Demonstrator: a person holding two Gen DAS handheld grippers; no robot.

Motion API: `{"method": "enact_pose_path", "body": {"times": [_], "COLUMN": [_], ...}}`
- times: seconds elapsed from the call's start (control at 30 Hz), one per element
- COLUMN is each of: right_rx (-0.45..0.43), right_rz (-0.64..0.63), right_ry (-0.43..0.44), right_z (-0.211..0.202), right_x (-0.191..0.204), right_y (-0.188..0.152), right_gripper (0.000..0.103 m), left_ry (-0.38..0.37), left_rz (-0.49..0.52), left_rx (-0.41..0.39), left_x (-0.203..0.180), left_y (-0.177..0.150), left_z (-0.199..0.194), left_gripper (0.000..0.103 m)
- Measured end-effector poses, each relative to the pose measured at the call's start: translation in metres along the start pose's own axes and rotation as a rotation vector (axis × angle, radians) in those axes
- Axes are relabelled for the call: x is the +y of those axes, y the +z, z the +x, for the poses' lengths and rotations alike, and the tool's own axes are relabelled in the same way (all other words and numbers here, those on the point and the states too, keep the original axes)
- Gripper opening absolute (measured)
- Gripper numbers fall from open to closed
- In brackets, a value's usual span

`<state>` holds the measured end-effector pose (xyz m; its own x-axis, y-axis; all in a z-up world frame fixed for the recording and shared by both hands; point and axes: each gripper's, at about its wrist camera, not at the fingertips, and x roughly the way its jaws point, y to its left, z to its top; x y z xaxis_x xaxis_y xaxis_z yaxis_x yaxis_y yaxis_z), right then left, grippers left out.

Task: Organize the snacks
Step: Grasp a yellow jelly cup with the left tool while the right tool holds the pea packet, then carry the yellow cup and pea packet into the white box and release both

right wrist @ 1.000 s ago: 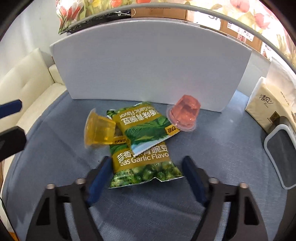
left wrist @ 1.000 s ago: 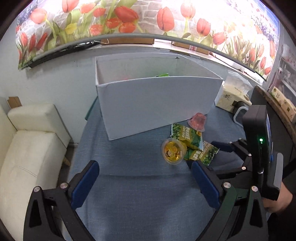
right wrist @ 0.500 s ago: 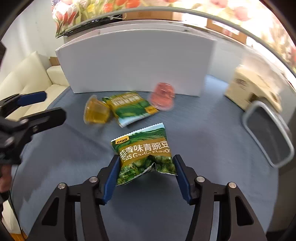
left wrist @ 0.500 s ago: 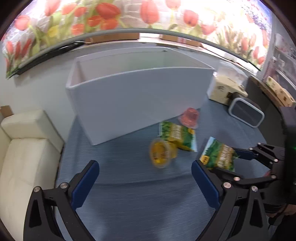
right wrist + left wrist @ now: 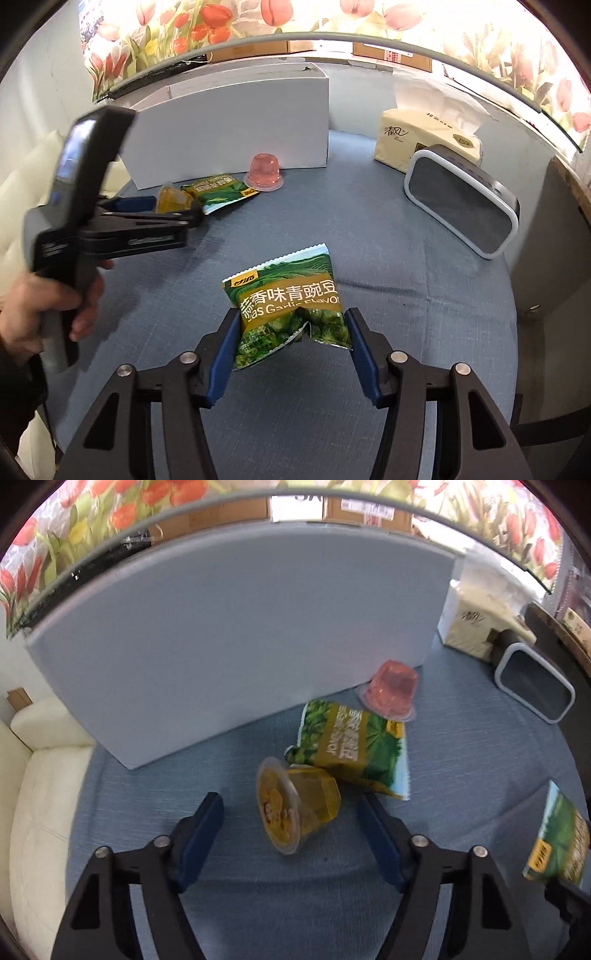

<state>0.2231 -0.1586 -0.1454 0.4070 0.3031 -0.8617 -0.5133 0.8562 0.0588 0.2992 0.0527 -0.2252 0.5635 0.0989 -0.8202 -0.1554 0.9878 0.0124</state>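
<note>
While left claw (image 5: 291, 823) closes round yellow cup (image 5: 299, 808) — untouched, right claw (image 5: 291, 347) grips pea packet (image 5: 291, 306).

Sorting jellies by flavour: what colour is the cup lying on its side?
Yellow-orange jelly cup, clearest in the left wrist view.

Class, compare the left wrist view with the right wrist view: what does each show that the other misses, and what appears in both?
Left wrist only: the yellow jelly cup's printed lid, between the closing, not yet touching left gripper.

Right wrist only: the person's hand, and the right gripper shut on a green pea packet.

Both: the pink jelly cup, second pea packet, white box, tissue pack and speaker.
</note>
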Motion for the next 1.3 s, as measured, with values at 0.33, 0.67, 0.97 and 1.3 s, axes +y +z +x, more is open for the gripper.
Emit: {"method": "enact_pose_path", "body": {"times": [0.33,0.67,0.97,1.3], "right_rx": [-0.018,-0.054,-0.109,-0.233], "right_rz": [0.03,0.03,0.03,-0.035], "right_ry": [0.033,0.044,0.055,0.048], "right_z": [-0.005,-0.017,-0.042,-0.077], "right_x": [0.002,0.011,0.023,0.04], "right_y": [-0.003,0.001,0.016,0.091], "right_gripper": [0.061,0.061,0.061,0.061], "left_ry": [-0.019,-0.091,-0.162,-0.111], "left_rz": [-0.075,-0.067,-0.072,-0.063], "left_rx": [-0.006,-0.06,-0.147,-0.254], "left_x": [0.02,0.035,0.046,0.057], "left_y": [0.015,-0.004,-0.003,0.056], "left_z": [0.002,-0.04,-0.106,-0.156], "left_gripper": [0.045,0.033,0.033,0.033]}}
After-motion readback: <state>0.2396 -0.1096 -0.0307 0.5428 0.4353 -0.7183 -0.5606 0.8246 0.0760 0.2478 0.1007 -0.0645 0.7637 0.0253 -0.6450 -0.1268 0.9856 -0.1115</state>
